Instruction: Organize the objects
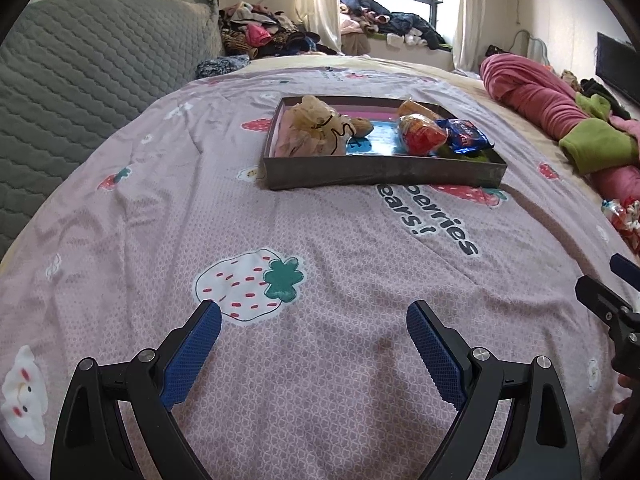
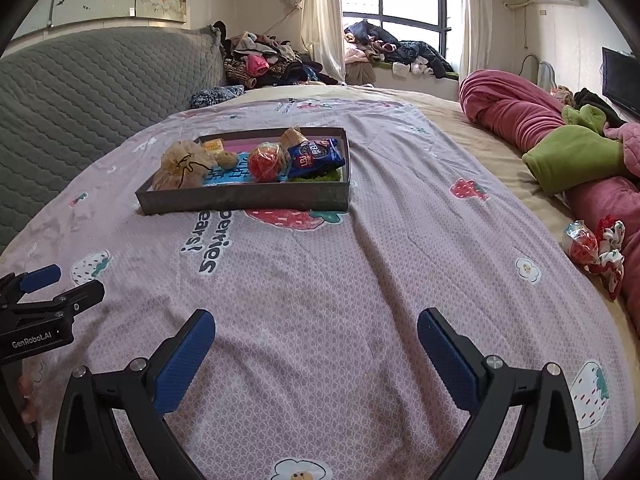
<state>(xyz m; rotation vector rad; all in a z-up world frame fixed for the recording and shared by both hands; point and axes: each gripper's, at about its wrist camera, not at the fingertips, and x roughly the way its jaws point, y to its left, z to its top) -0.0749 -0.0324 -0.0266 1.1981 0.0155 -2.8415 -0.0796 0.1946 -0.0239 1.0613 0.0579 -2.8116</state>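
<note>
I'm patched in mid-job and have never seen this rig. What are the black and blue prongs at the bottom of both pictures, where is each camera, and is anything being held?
There is no robot arm: a person carries a handheld gripper in each hand, and each gripper has a fisheye camera looking forward along its jaws. The prongs are those jaws. One picture is from the left gripper, the other from the right gripper; each also catches the other at its edge. Both stand open and hold nothing.

Below them is a bed with a strawberry-print sheet. On it sits a dark shallow tray holding a mesh drawstring pouch, a red-orange wrapped ball and a blue snack packet. A similar wrapped ball lies loose at the bed's right side, beside the rolled pink blanket.
</note>
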